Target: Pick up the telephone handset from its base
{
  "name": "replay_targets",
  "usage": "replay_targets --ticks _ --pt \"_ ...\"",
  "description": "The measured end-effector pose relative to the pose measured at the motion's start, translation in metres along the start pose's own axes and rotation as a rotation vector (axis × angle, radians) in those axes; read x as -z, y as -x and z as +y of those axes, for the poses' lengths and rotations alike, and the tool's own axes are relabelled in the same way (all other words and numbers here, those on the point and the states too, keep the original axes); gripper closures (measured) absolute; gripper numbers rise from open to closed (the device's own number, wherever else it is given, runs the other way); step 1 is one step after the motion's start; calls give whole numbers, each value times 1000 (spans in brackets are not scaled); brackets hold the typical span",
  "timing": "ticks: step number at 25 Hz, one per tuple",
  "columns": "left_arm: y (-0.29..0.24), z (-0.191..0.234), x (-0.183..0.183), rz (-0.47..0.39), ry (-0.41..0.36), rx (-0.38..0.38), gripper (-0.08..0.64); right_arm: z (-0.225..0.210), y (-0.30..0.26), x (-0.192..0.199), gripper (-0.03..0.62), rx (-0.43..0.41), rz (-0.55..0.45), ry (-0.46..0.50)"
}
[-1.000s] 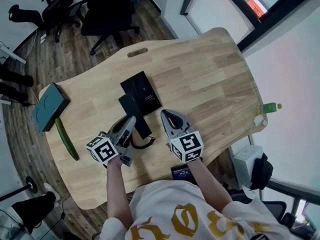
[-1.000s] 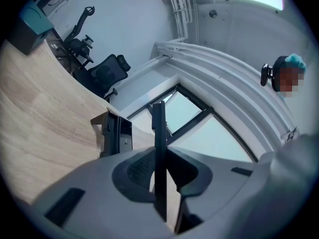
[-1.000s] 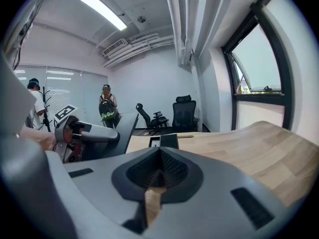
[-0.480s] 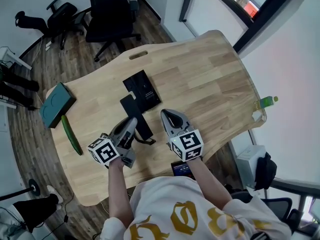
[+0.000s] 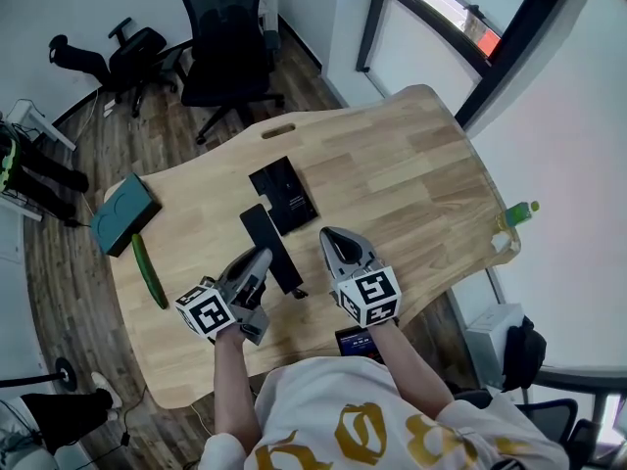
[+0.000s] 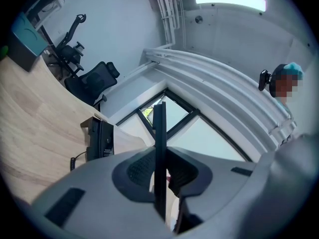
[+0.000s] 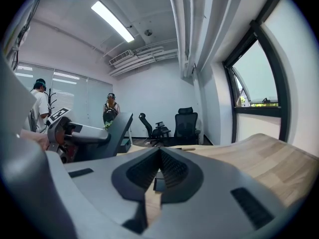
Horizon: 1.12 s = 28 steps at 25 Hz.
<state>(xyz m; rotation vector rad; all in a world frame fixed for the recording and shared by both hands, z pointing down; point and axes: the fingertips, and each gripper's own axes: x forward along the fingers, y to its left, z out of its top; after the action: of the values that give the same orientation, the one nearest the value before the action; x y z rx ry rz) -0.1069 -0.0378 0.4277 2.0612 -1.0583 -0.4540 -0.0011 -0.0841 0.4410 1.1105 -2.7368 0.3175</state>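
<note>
The black telephone base (image 5: 284,196) lies flat on the wooden table (image 5: 411,164). My left gripper (image 5: 263,259) is shut on the long black handset (image 5: 268,243), which hangs above the table just in front of the base; a coiled cord (image 5: 294,293) trails from it. In the left gripper view the handset (image 6: 159,148) shows edge-on as a thin dark bar between the jaws of the left gripper (image 6: 160,133), with the base (image 6: 101,139) beyond it. My right gripper (image 5: 338,238) hovers beside it to the right, shut with nothing in it; in its own view, the right gripper (image 7: 158,171) points across the table.
A green cucumber (image 5: 150,272) and a teal box (image 5: 125,213) lie at the table's left end. A green bottle (image 5: 516,211) stands at the right edge. Office chairs (image 5: 230,32) stand beyond the table. A dark device (image 5: 355,339) sits at the near edge. People (image 7: 110,108) stand in the background.
Both grippers have risen and drawn a little toward me. The handset has gone with the left gripper and now hangs further from the base.
</note>
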Motion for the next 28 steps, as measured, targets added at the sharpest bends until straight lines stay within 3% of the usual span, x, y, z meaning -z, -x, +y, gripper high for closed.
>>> replay_targets --ticks 28 --pt "18 -14 13 -11 -3 -7 486 4 14 9 588 3 16 22"
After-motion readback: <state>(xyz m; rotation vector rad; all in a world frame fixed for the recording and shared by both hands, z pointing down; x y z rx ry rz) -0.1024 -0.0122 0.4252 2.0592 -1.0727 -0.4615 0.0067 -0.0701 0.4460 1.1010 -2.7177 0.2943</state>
